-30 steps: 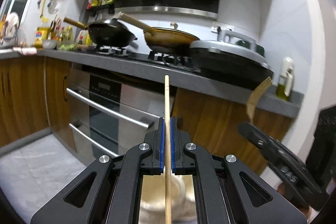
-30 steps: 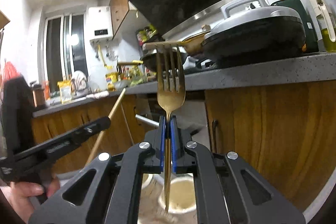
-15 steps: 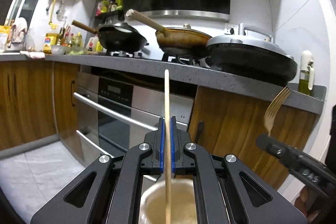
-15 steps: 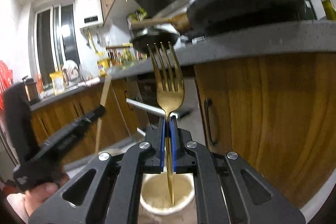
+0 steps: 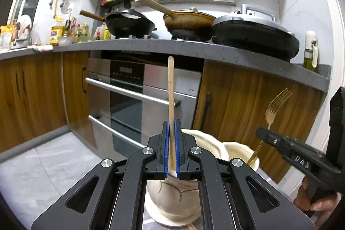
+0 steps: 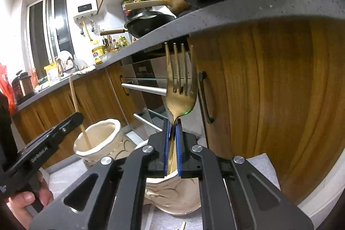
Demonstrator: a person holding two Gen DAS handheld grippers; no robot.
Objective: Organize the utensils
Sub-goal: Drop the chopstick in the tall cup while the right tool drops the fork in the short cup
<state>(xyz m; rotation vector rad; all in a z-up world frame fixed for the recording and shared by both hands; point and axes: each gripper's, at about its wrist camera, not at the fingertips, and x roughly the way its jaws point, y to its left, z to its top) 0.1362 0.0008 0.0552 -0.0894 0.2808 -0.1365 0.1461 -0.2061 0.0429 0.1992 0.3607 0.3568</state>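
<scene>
My left gripper (image 5: 171,124) is shut on a wooden chopstick (image 5: 171,89) that stands upright. Its lower end reaches down into a cream ceramic holder (image 5: 172,197) right below the jaws. My right gripper (image 6: 172,124) is shut on the neck of a gold fork (image 6: 181,87), tines up. The fork's handle dips into a second cream holder (image 6: 172,195) beside the first. From the left wrist view the right gripper (image 5: 265,133) shows at the right with the fork (image 5: 275,107) over that holder (image 5: 241,148). The right wrist view shows the left gripper (image 6: 75,118) and chopstick (image 6: 74,96) above the first holder (image 6: 105,141).
Wooden cabinet doors (image 6: 269,100) and a steel oven front (image 5: 133,100) rise close behind the holders, under a grey countertop (image 5: 194,49) that carries pans. The holders stand on a grey cloth (image 6: 256,167). A small utensil end (image 6: 182,225) lies at the front.
Both grippers have sunk with their utensils. The countertop has risen in both views, and the two cream holders have come up around the lower ends of the chopstick and fork.
</scene>
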